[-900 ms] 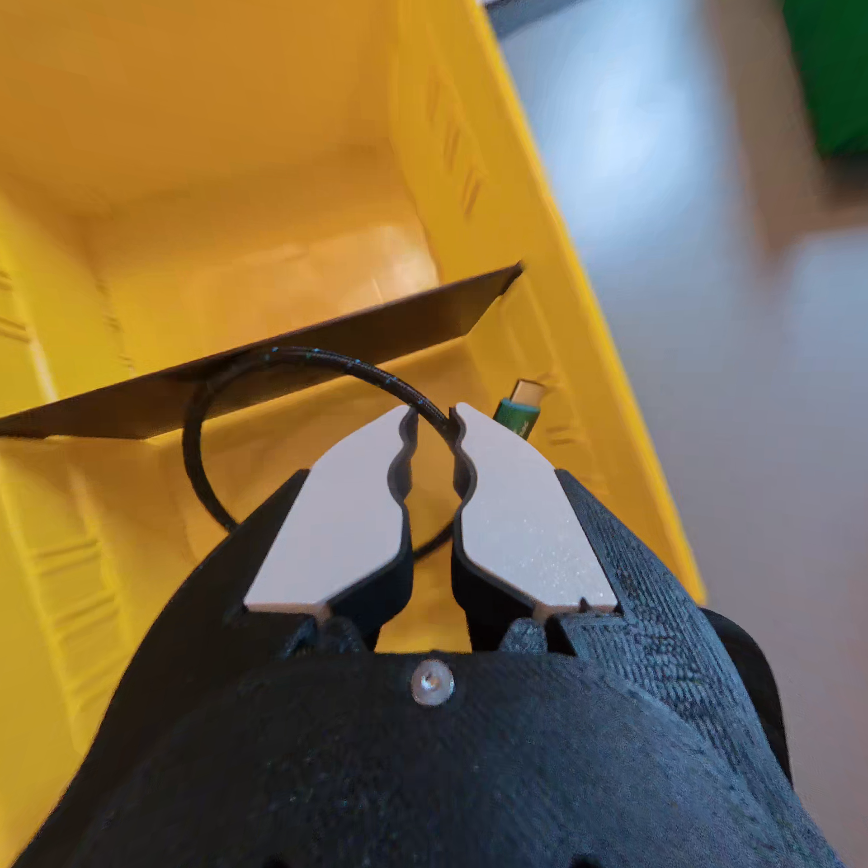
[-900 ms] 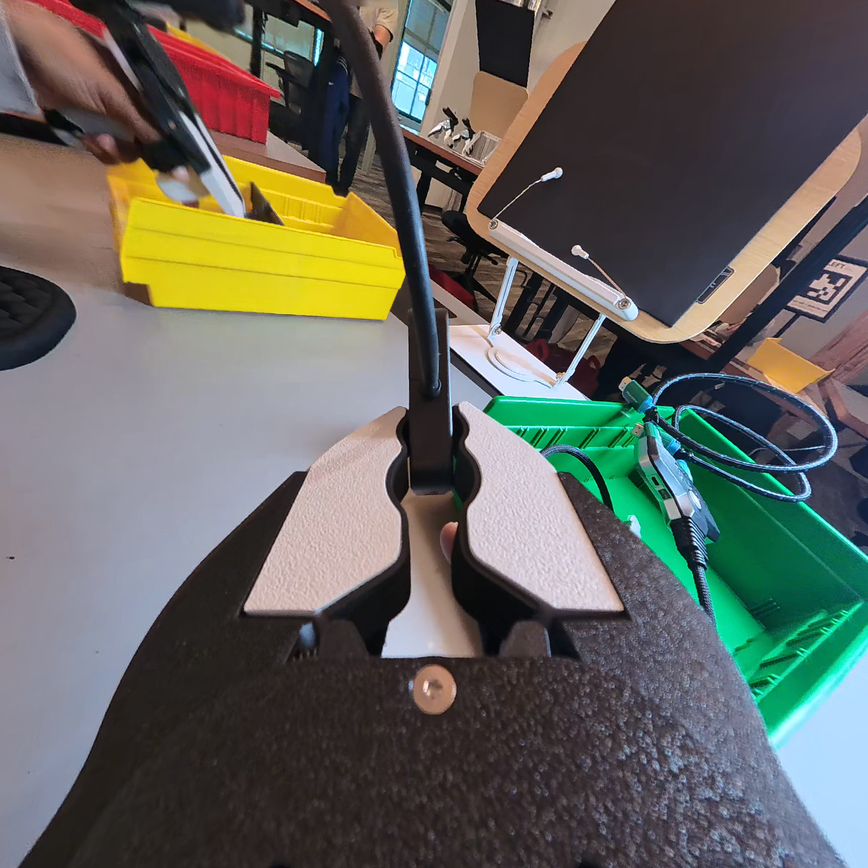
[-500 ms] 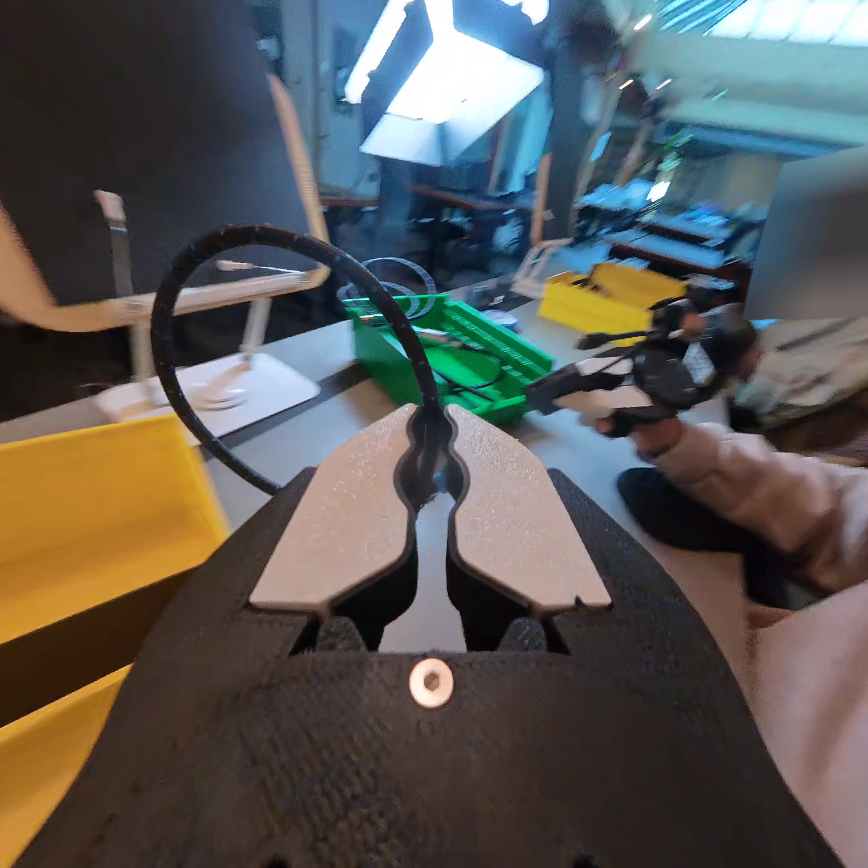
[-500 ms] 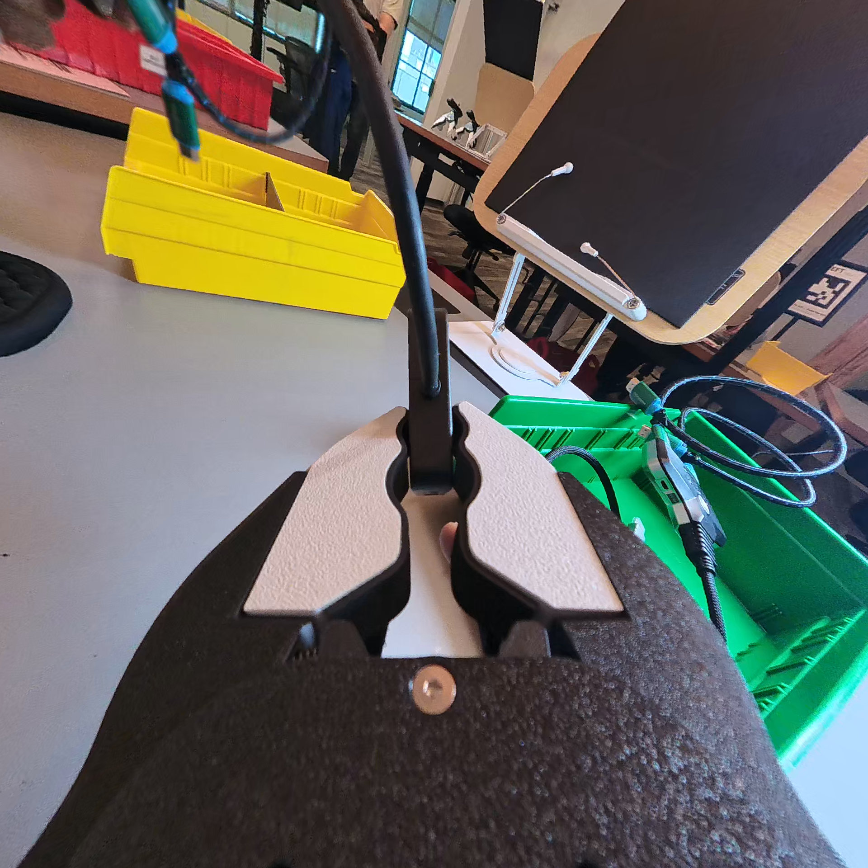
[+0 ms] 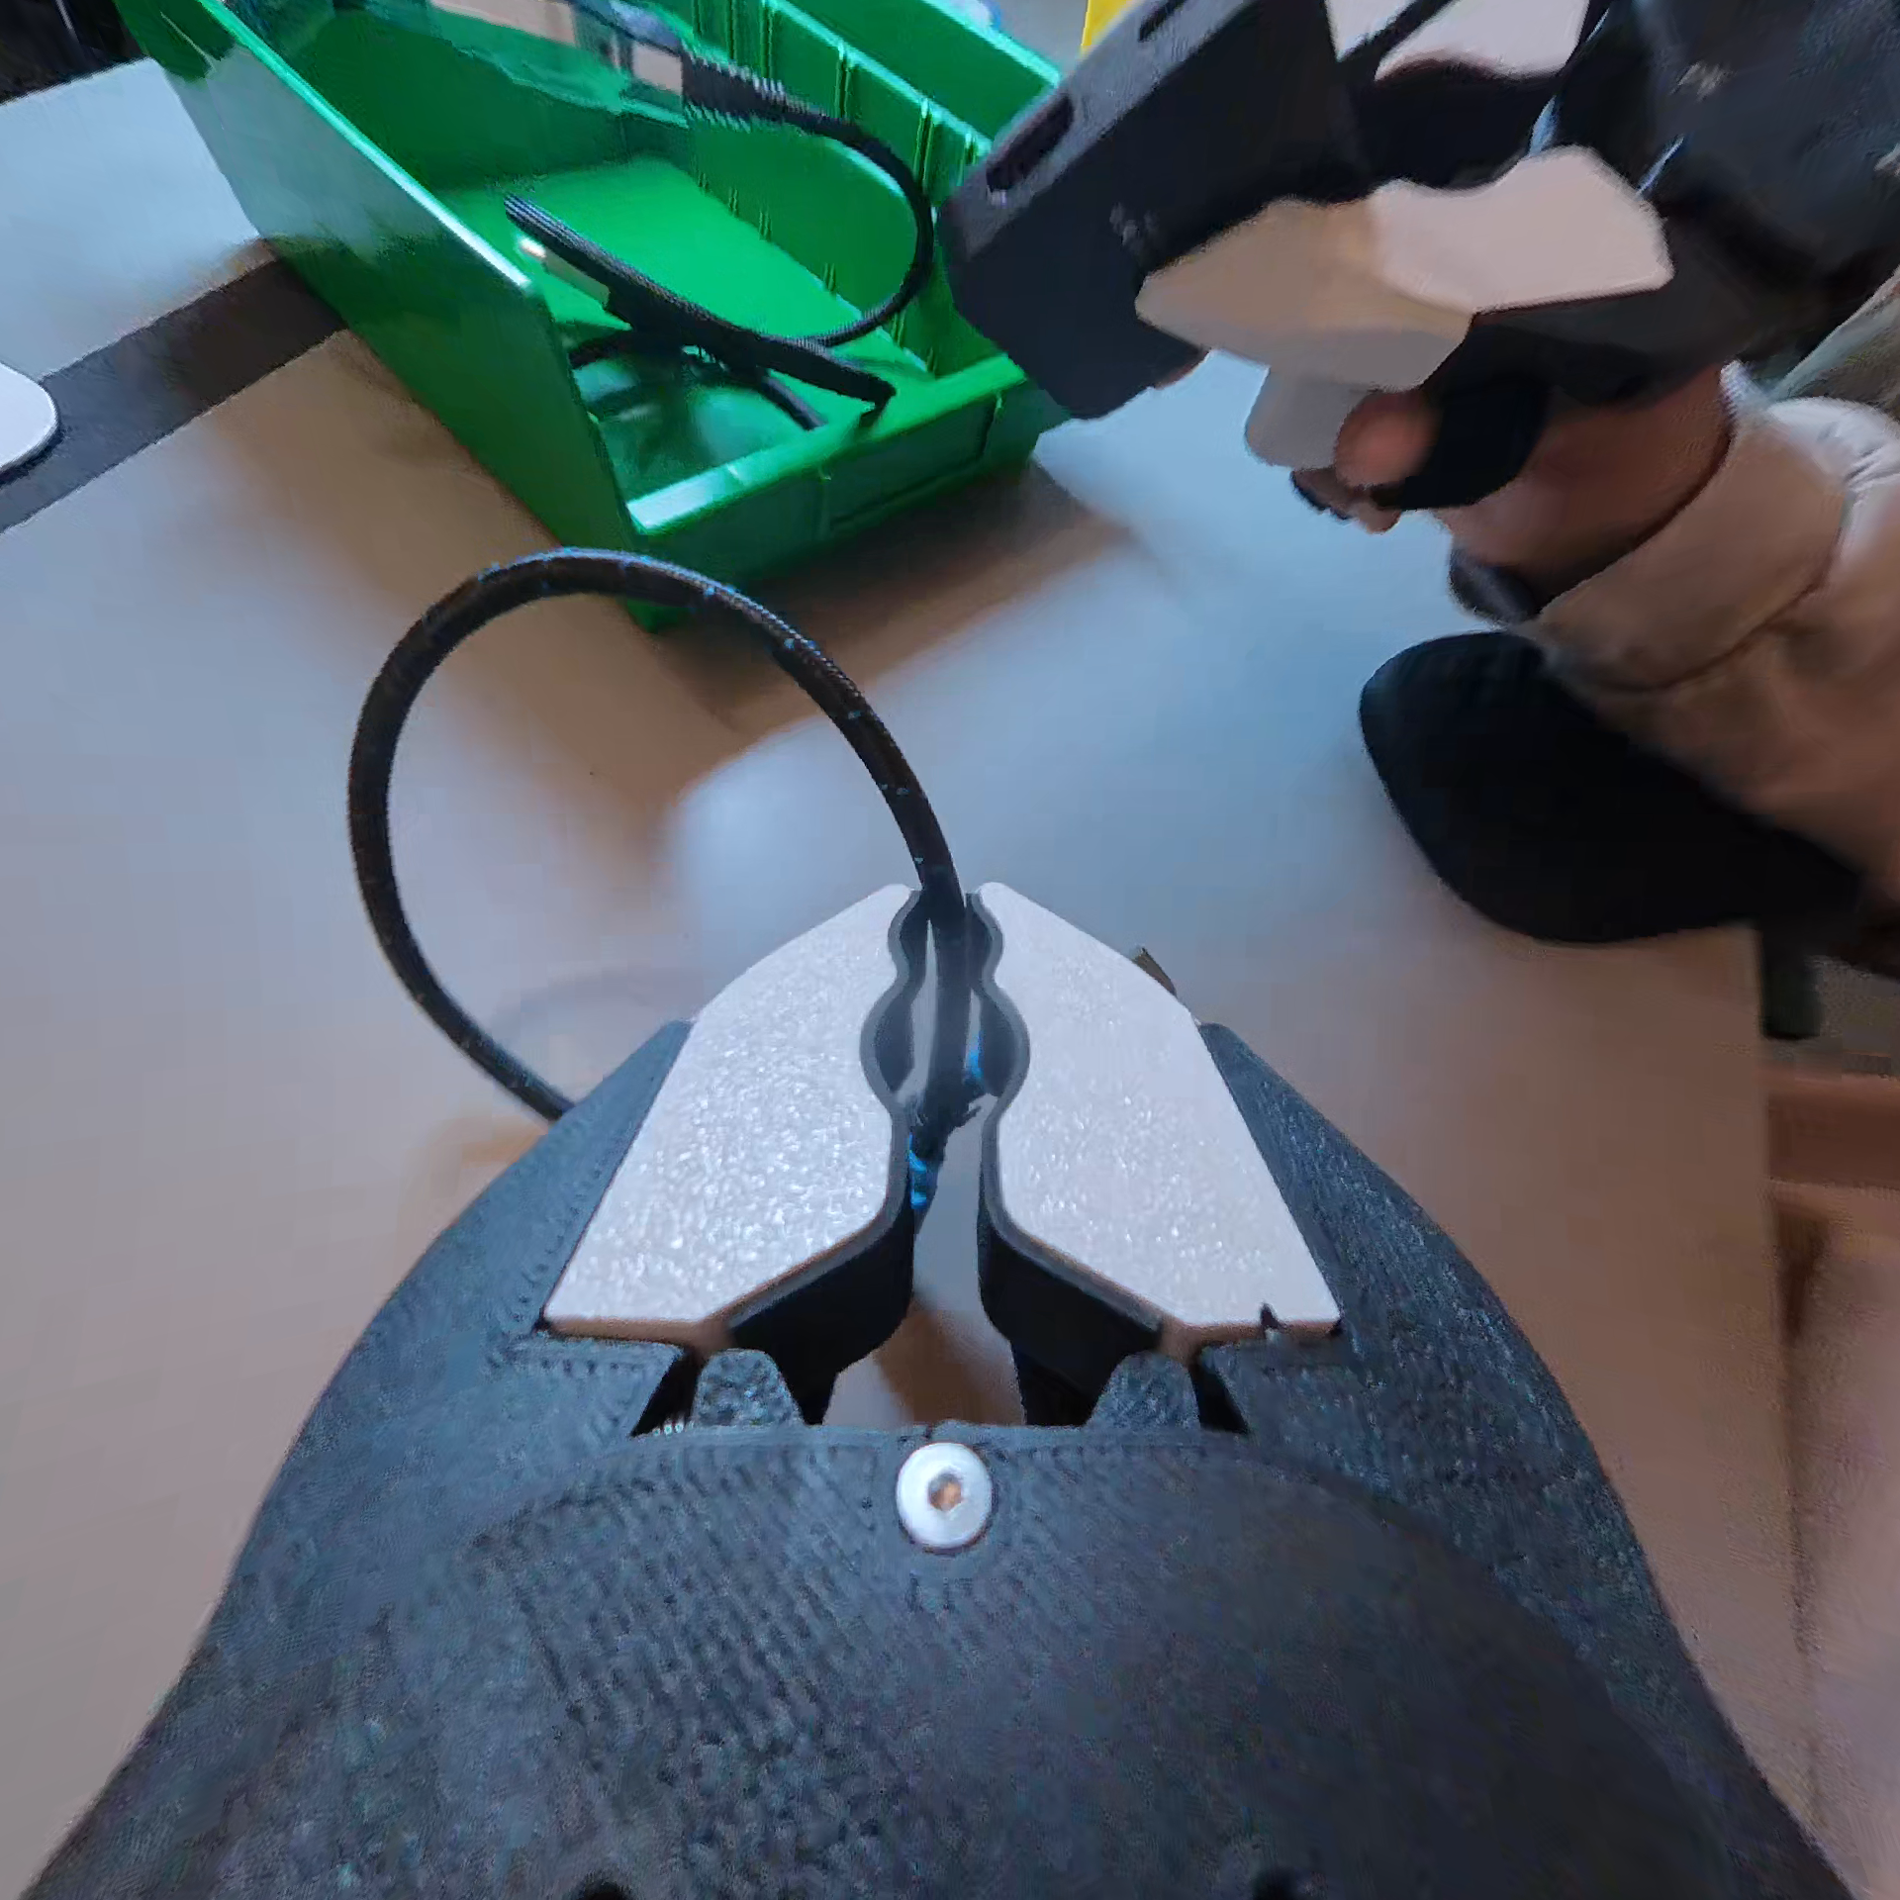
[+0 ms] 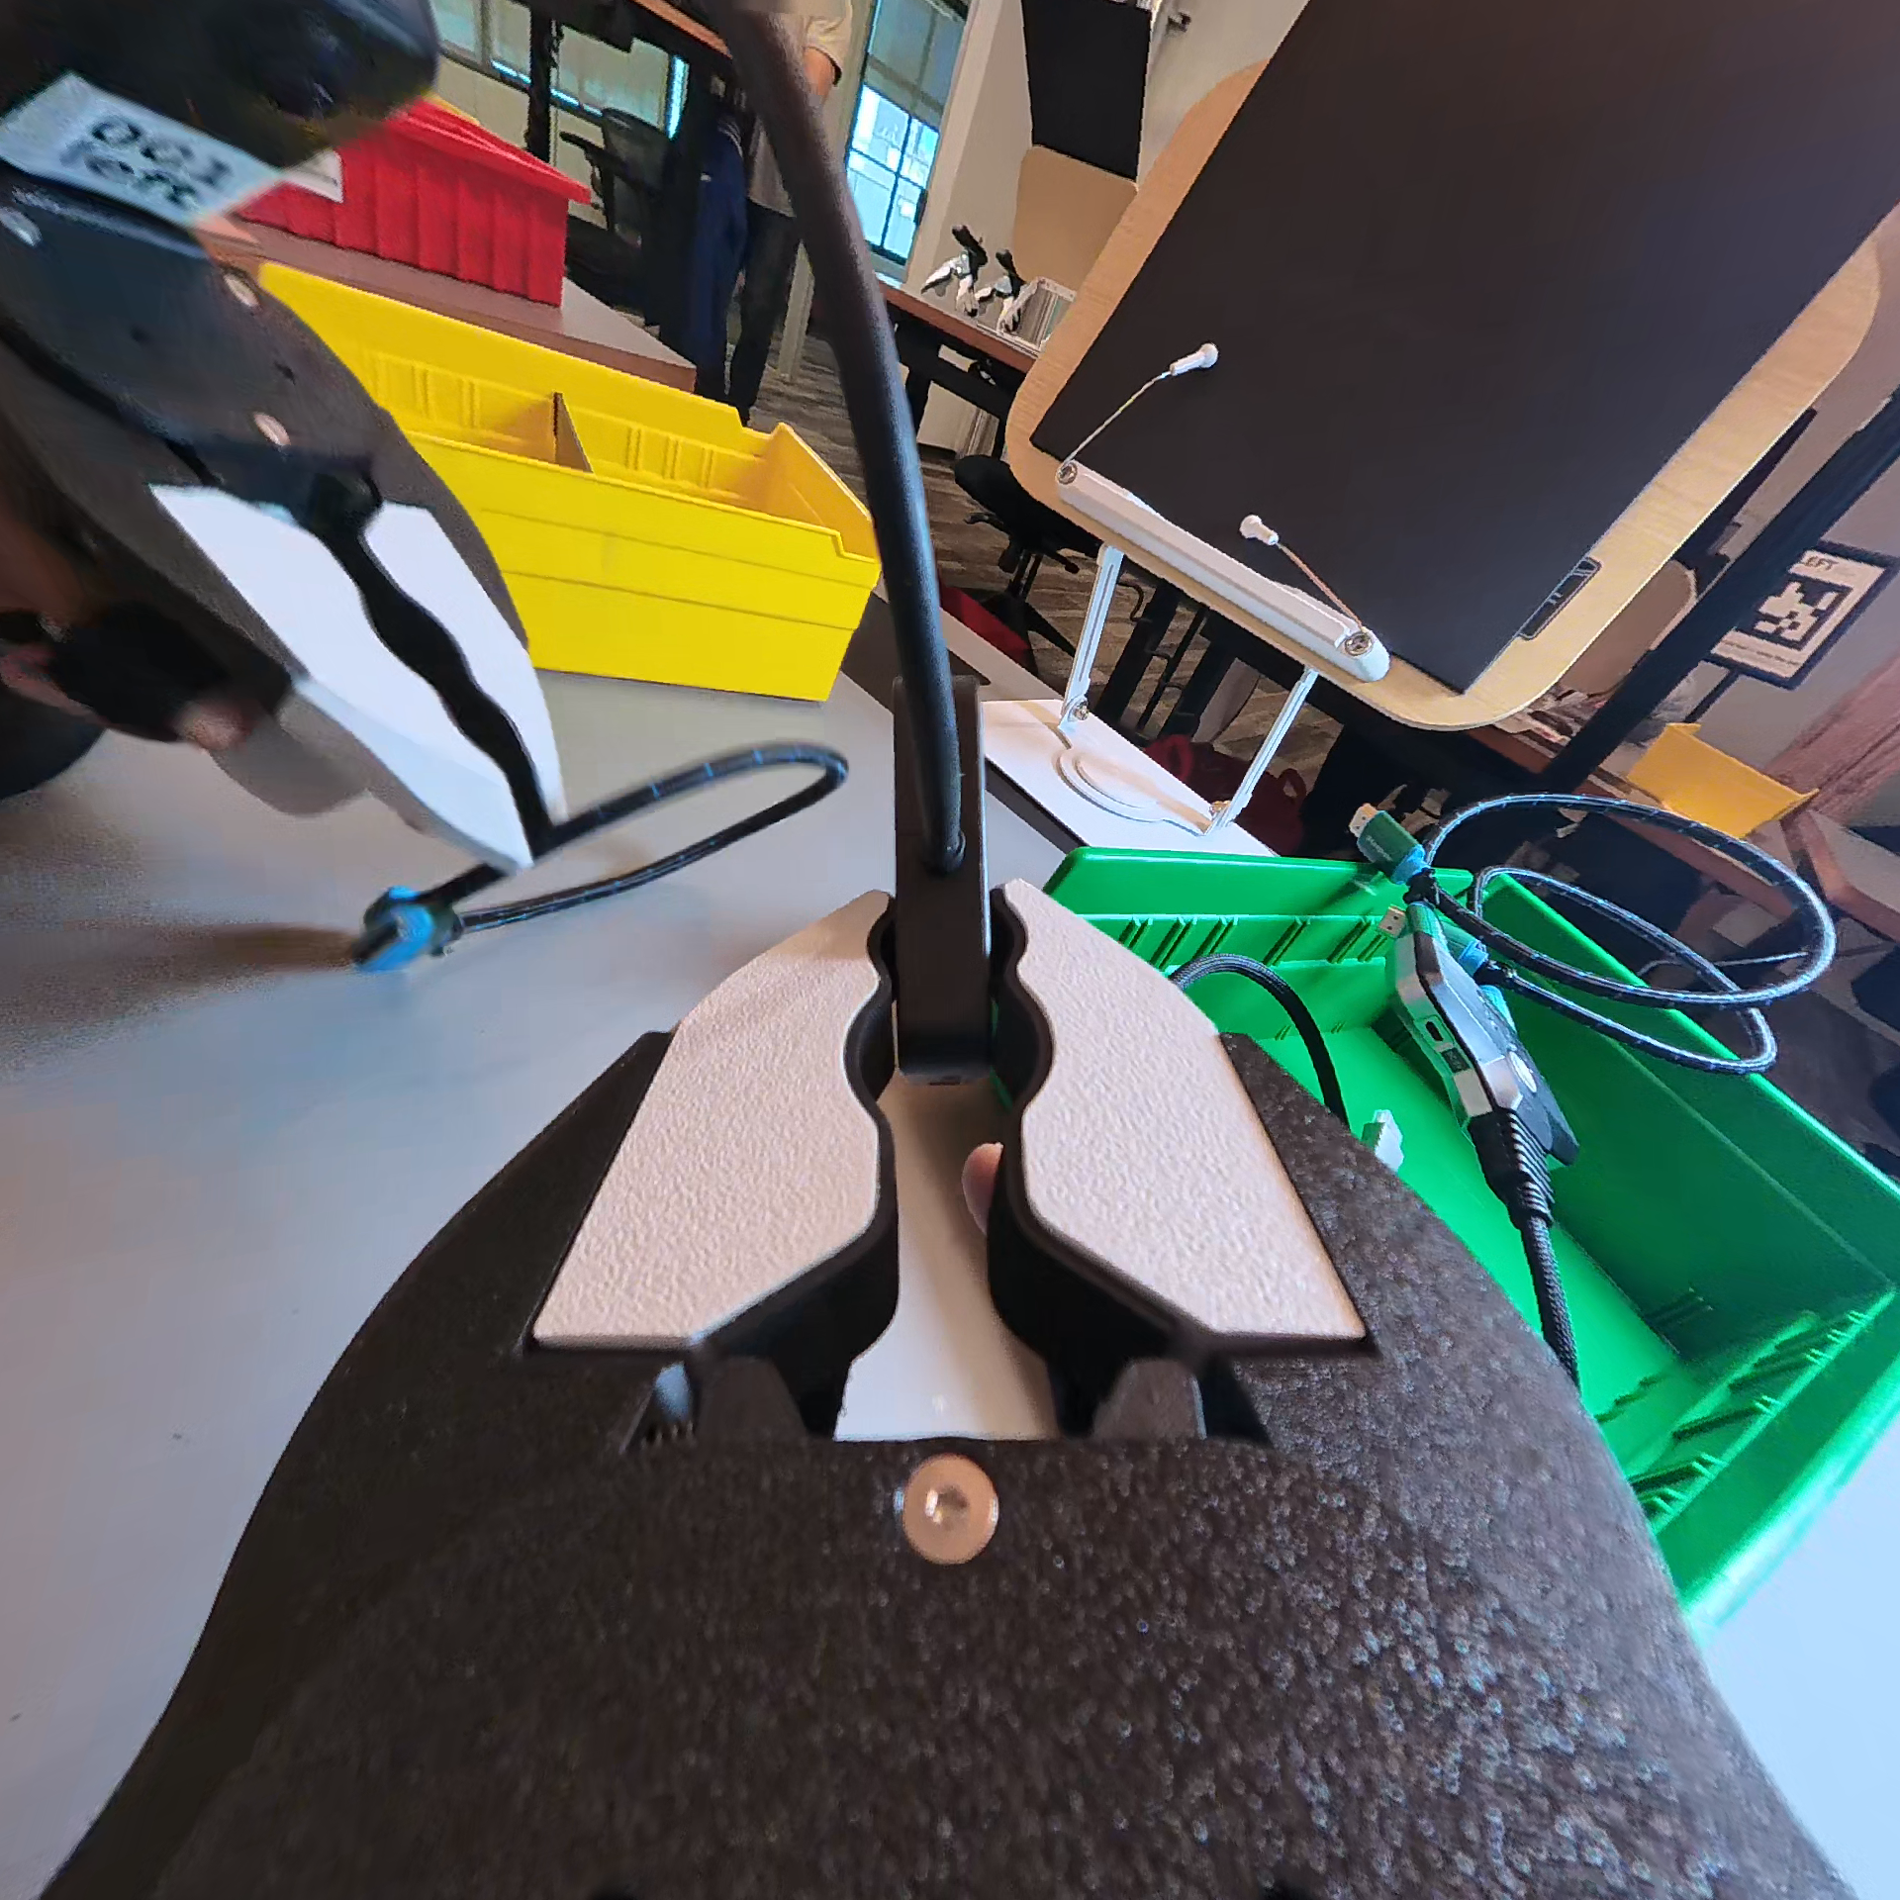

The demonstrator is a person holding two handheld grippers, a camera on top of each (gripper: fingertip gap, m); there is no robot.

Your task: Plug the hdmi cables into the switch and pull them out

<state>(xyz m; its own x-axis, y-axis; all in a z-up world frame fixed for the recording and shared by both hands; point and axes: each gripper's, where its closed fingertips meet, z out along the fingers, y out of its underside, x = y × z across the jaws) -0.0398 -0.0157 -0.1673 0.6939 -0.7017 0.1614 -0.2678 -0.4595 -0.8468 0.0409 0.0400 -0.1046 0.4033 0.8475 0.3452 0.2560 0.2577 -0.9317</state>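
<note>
My left gripper [image 5: 941, 905] is shut on a black braided HDMI cable [image 5: 617, 586] that loops up in front of the fingers. In the right wrist view, that gripper [image 6: 530, 828] hangs low over the table at the left, and the cable's blue plug [image 6: 396, 930] dangles below it near the tabletop. My right gripper [image 6: 941, 910] is shut on the black switch [image 6: 930, 987], held edge-on with its thick black lead rising upward. In the left wrist view, the switch [image 5: 1110, 175] in the right gripper [image 5: 1152, 257] shows at the upper right, an open port facing left.
A green bin [image 6: 1696, 1285] at the right holds braided cables and another small adapter [image 6: 1460, 1028]; it also shows in the left wrist view [image 5: 432, 267]. A yellow bin [image 6: 668, 607] and a red bin [image 6: 452, 206] stand behind. A black round pad [image 5: 1542, 802] lies near the person's sleeve. About 12 centimeters separates my left fingertips from my right.
My left gripper lifted the braided cable out of the yellow bin and swung it across and down toward the switch. My right gripper has stayed almost still with the switch.
</note>
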